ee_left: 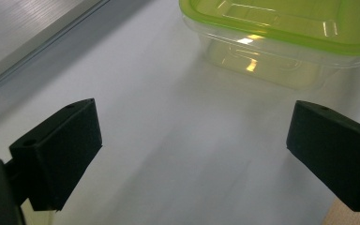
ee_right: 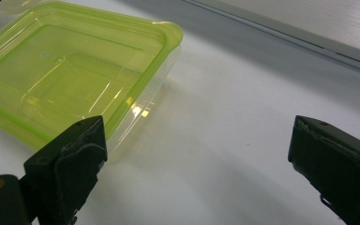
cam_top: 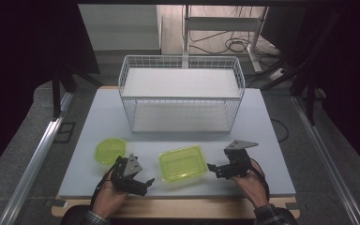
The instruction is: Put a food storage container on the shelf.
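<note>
Meanwhile, at the near edge of a pale grey matte table (cam_top: 103,117), a rectangular clear-plastic container with a lime-green snap-on lid (cam_top: 181,162) sits flat between two hand-held tools, neither of them touching it. The left gripper (cam_top: 139,183) waits just to its left with jaws spread wide and nothing between them; the right gripper (cam_top: 212,168), just off the container's right end, also has its jaws standing apart and bare — in the right gripper view one black pad (ee_right: 70,164) hangs close beside the box's rounded corner (ee_right: 166,40) without pressing on it. A round container with the same green lid (cam_top: 109,150) rests near the left gripper, and a white wire basket with a flat shelf panel (cam_top: 180,89) stands farther back. The risk from here, by the look of it, lies in the materials: the box is thin, glossy and light, its walls sloping and slick, so a one-sided nudge could skate it over the smooth tabletop toward the near edge — and a squeeze on the flexible lid rim might buckle it or pop the lid loose rather than hold.
</note>
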The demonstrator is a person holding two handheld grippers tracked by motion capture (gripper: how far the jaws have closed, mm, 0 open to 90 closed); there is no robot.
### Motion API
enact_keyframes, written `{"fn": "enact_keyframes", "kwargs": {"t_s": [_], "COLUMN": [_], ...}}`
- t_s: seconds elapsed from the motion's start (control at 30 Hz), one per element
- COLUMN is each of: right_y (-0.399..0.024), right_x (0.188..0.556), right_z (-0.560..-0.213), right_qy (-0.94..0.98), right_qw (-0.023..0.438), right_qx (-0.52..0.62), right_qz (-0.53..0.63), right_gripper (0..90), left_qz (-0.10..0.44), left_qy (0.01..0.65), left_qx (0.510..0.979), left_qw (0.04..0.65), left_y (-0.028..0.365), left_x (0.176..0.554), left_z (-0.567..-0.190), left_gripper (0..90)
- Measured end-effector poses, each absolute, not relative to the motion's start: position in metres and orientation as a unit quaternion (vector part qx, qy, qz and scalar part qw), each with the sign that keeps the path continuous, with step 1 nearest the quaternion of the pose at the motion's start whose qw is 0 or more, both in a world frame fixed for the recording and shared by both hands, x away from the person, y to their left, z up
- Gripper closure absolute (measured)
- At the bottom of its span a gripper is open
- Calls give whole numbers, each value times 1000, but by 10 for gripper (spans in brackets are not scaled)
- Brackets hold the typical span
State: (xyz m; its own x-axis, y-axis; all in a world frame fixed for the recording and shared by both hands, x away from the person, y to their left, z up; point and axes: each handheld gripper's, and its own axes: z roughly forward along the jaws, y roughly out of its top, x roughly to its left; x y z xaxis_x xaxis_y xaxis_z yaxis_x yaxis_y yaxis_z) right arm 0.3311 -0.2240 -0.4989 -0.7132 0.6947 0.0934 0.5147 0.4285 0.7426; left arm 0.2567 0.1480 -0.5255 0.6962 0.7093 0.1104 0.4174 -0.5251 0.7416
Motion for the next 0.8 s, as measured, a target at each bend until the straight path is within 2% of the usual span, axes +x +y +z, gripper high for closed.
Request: {"fn": "enact_keyframes", "kwargs": {"t_s": [0.1, 0.3, 0.4, 0.57, 0.6, 0.63, 0.77, 0.8], "right_y": [-221, -218, -217, -215, -215, -214, -211, -207], "right_x": [332, 335, 336, 340, 340, 344, 349, 351], "right_z": [-499, -494, -492, -486, -486, -487, -490, -493], "right_qy": [838, 828, 826, 814, 814, 810, 807, 806], "right_qw": [108, 66, 52, 28, 28, 13, -13, -29], "right_qx": [363, 377, 383, 395, 395, 402, 411, 419], "right_qz": [393, 411, 409, 424, 424, 426, 424, 418], "right_gripper": [50, 37, 63, 236, 236, 293, 356, 403], "left_qz": [205, 206, 206, 206, 206, 207, 207, 207], "left_qy": [331, 330, 330, 330, 331, 331, 330, 329], "left_qx": [849, 851, 852, 852, 852, 852, 853, 854], "left_qw": [356, 352, 351, 350, 349, 349, 348, 347], "left_y": [148, 148, 148, 148, 149, 148, 148, 148], "left_x": [257, 257, 257, 257, 257, 257, 257, 257], "left_z": [-525, -526, -526, -526, -526, -526, -526, -526], "left_gripper": [34, 34, 34, 34, 34, 34, 34, 34]}}
